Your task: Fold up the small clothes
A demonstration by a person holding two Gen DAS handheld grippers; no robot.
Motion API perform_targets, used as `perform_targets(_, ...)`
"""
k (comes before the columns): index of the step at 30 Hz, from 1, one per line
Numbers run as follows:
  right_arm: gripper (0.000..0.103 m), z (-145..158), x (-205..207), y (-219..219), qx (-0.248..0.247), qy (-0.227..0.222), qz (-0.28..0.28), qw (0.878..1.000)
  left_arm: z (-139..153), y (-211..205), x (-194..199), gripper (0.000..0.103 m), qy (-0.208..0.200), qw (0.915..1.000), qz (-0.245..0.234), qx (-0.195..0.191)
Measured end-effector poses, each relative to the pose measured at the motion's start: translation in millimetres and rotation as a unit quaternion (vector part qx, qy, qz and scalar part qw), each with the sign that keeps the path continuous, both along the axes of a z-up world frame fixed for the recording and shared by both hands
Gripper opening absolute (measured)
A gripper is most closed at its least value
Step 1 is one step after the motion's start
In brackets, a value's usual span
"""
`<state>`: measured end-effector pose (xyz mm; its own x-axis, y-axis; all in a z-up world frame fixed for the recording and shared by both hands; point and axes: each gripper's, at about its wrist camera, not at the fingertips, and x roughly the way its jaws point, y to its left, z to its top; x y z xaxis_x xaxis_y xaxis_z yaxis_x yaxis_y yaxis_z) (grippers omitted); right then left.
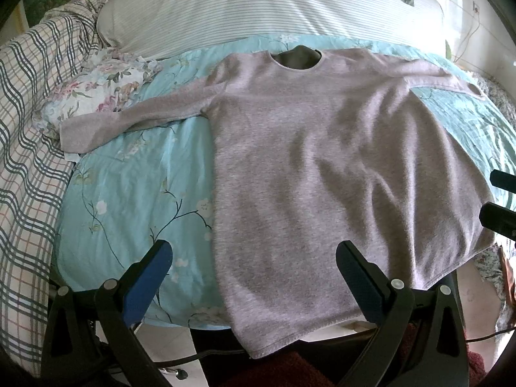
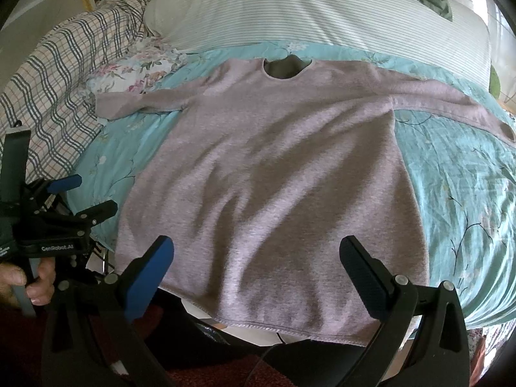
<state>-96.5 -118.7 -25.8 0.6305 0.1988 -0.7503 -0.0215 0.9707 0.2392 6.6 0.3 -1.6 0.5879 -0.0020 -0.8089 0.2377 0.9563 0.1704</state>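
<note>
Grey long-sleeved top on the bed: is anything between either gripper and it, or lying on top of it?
Nothing visible. The grey top lies spread flat on the teal floral sheet, bare on top. The left gripper and right gripper both hang open at its hem, nothing between.

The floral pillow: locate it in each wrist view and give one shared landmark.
Left wrist view: floral pillow at left, partly under the sweater's sleeve cuff.
Right wrist view: floral pillow at upper left, above that cuff.
Shared landmark: the sweater's neck opening.
</note>
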Motion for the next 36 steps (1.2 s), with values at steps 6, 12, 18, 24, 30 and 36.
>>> perform_targets(6,0.102,-1,-2,3,0.002,0.003,-0.001,1.0,1,-2,2,0.102,-0.001,1.0,0.0,-0.003)
perform_targets(12,0.102,-2,-3,2,0.0,0.004,-0.003,1.0,2,-1,2,0.102,0.003,1.0,0.001,-0.008)
perform_targets(18,0.102,-3,-1,1,0.002,0.003,-0.003,1.0,4,-3,-1,0.102,0.005,1.0,0.0,-0.007)
perform_targets(24,0.102,-5,2,-1,0.024,0.003,-0.001,1.0,2,-3,5,0.102,-0.008,0.9999,0.002,0.011)
perform_targets(30,0.102,-7,6,1,0.013,0.005,-0.002,1.0,-1,0,13,0.102,-0.003,1.0,0.001,-0.002)
perform_targets(36,0.102,-10,10,1,0.035,0.005,0.001,0.999,-5,-2,17,0.102,-0.001,1.0,-0.001,0.005)
